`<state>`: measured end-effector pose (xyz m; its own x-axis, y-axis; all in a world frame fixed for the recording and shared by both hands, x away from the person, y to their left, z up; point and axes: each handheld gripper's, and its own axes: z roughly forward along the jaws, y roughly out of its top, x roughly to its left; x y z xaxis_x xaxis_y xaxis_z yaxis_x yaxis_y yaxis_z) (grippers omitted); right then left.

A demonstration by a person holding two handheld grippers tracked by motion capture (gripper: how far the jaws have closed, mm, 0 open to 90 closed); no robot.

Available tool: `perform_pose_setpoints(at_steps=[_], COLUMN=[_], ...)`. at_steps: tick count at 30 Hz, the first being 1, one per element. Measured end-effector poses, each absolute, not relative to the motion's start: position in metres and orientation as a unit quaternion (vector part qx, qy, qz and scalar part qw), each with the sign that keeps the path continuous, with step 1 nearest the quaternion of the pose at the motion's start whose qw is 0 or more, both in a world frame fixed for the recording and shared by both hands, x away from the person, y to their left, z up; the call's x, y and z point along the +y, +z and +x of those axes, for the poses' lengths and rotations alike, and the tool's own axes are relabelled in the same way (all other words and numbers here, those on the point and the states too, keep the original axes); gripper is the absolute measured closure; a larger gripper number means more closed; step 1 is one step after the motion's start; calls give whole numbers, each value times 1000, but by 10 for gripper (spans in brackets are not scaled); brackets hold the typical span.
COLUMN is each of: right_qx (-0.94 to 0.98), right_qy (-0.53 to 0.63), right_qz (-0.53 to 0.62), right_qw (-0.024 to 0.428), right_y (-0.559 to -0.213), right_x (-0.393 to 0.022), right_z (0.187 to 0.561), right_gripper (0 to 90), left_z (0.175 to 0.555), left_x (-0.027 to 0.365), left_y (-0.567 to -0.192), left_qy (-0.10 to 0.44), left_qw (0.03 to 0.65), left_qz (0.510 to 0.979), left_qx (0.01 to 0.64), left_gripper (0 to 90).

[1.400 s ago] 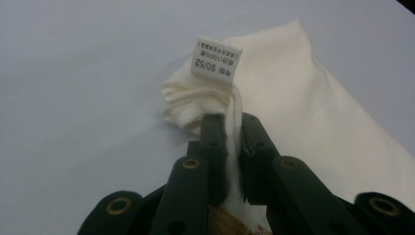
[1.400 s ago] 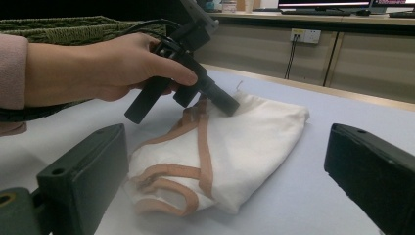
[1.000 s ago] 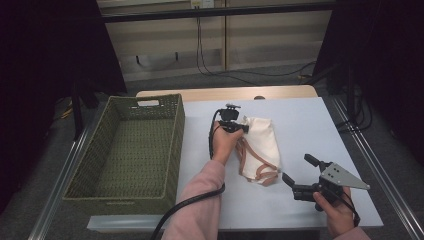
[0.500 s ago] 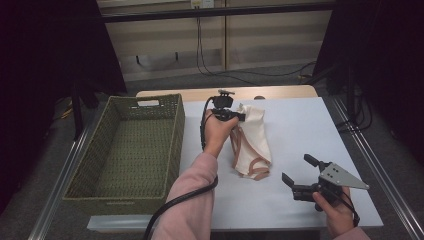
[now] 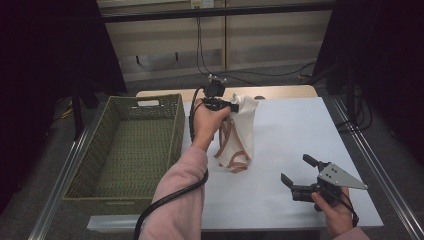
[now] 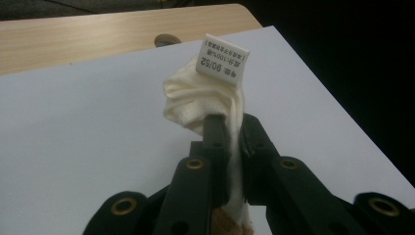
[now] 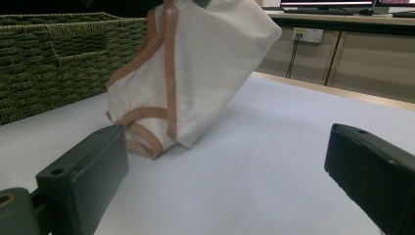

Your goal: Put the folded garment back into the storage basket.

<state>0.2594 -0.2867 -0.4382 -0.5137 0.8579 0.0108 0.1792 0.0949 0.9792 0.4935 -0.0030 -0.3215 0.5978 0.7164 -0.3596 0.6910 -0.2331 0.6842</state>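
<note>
My left tongs (image 5: pixel 235 106), clamped on the white garment (image 5: pixel 239 131), have lifted it since a second ago; only its hem touches the table (image 5: pixel 300 135). It now hangs beside the basket (image 5: pixel 125 145), ready to go in, while my right tongs (image 5: pixel 298 172) wait open.

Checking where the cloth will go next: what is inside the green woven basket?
The basket shows a bare woven floor in the high view, with nothing lying on it. The strip just behind its near wall is hidden. The white garment hangs beside it from the left tongs.

Dim, grainy frames; soft overhead light, dark surroundings.
</note>
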Motion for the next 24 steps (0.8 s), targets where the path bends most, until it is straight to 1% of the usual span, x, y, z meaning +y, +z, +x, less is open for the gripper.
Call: perform_pose_setpoints(at_steps=[5, 24], right_qx=[674, 674], right_qy=[551, 550], right_qz=[381, 381], right_qw=[310, 312], right_y=[-438, -438], right_x=[-287, -286], right_z=[260, 260], right_gripper=[21, 21], left_z=[492, 485], left_x=[1, 16], left_y=[-314, -277], left_qy=[9, 19], left_qw=[426, 422], left_qz=[785, 789], left_qx=[449, 447], left_gripper=[838, 838])
